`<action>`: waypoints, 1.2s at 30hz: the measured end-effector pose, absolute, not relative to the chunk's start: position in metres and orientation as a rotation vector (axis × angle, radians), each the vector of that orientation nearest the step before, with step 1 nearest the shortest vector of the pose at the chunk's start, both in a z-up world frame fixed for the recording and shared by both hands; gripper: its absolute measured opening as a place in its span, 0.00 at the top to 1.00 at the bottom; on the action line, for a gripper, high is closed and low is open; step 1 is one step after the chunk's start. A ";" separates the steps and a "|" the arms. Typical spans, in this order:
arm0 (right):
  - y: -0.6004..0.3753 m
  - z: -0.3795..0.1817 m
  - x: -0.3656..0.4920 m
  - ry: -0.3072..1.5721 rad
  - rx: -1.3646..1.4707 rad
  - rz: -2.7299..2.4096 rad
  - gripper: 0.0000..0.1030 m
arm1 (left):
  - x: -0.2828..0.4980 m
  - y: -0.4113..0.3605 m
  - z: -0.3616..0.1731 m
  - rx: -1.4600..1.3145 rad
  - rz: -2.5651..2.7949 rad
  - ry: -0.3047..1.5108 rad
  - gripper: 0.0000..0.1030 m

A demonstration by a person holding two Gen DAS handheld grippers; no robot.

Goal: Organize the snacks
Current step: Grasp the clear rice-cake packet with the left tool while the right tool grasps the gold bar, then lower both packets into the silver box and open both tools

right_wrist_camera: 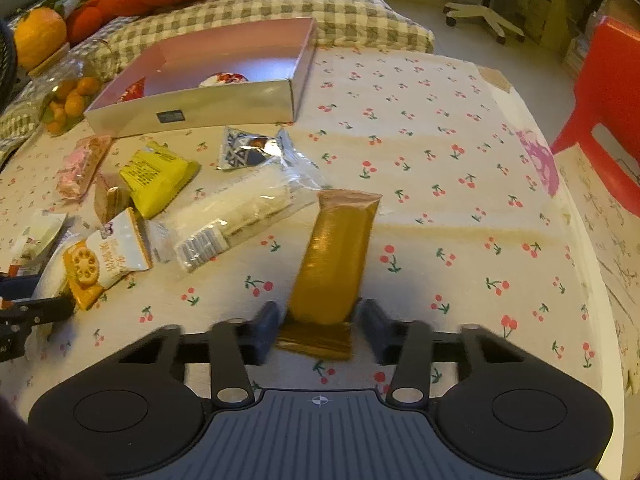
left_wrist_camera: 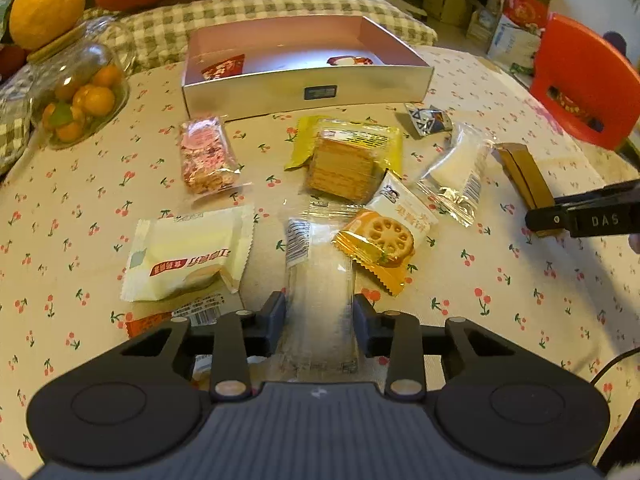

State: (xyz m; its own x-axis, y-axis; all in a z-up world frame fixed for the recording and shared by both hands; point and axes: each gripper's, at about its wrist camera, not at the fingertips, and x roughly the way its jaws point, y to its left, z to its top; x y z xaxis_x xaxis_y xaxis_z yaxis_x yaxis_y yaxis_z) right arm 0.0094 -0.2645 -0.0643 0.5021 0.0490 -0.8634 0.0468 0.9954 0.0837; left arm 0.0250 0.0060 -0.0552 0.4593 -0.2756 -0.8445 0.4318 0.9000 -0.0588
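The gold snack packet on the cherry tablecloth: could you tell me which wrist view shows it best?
The right wrist view: the gold snack packet fills the centre, between that gripper's fingers. The left wrist view shows it small at the right edge.

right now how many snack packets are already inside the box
2 show. A red packet lies by the box's left end, and a red-and-white packet lies right of the middle. The near wall hides the floor just behind it, so more may sit there.

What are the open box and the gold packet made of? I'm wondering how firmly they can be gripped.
Open box: apparently stiff card with a silvery outside; it has straight walls and a metallic sheen. Gold packet: seemingly thin glossy foil film with crimped ends.
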 end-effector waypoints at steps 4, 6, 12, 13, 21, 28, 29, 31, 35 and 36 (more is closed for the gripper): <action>-0.265 -0.063 0.010 1.043 0.110 0.000 0.68 | 0.028 0.011 -0.053 0.128 -0.421 1.022 0.71; -0.267 -0.061 0.010 1.042 0.133 0.002 0.73 | 0.029 0.013 -0.053 0.107 -0.420 1.030 0.71; -0.272 -0.056 0.010 1.047 0.206 0.019 0.73 | 0.030 0.016 -0.046 0.077 -0.423 1.024 0.72; -0.272 -0.054 0.010 1.044 0.211 0.021 0.74 | 0.030 0.017 -0.045 0.073 -0.422 1.020 0.72; -0.283 -0.042 0.008 1.015 0.282 0.030 0.74 | 0.034 0.022 -0.035 0.033 -0.416 1.003 0.73; -0.285 -0.037 0.008 1.006 0.320 0.045 0.74 | 0.038 0.026 -0.026 -0.001 -0.409 0.987 0.73; -0.285 -0.036 0.009 1.006 0.326 0.048 0.74 | 0.039 0.025 -0.025 -0.006 -0.408 0.988 0.73; -0.284 -0.034 0.011 1.002 0.335 0.053 0.74 | 0.040 0.025 -0.024 -0.016 -0.406 0.987 0.73; -0.281 -0.030 0.017 0.992 0.349 0.065 0.74 | 0.044 0.025 -0.021 -0.039 -0.404 0.985 0.73; -0.280 -0.029 0.018 0.990 0.353 0.069 0.74 | 0.046 0.024 -0.020 -0.042 -0.404 0.982 0.73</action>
State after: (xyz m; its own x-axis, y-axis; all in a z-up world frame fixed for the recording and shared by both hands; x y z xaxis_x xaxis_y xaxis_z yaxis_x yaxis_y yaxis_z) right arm 0.0183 -0.2798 -0.0286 0.5516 0.2160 -0.8056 0.1025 0.9410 0.3225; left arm 0.0455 0.0244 -0.0196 0.4872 -0.3507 -0.7998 0.3129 0.9251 -0.2150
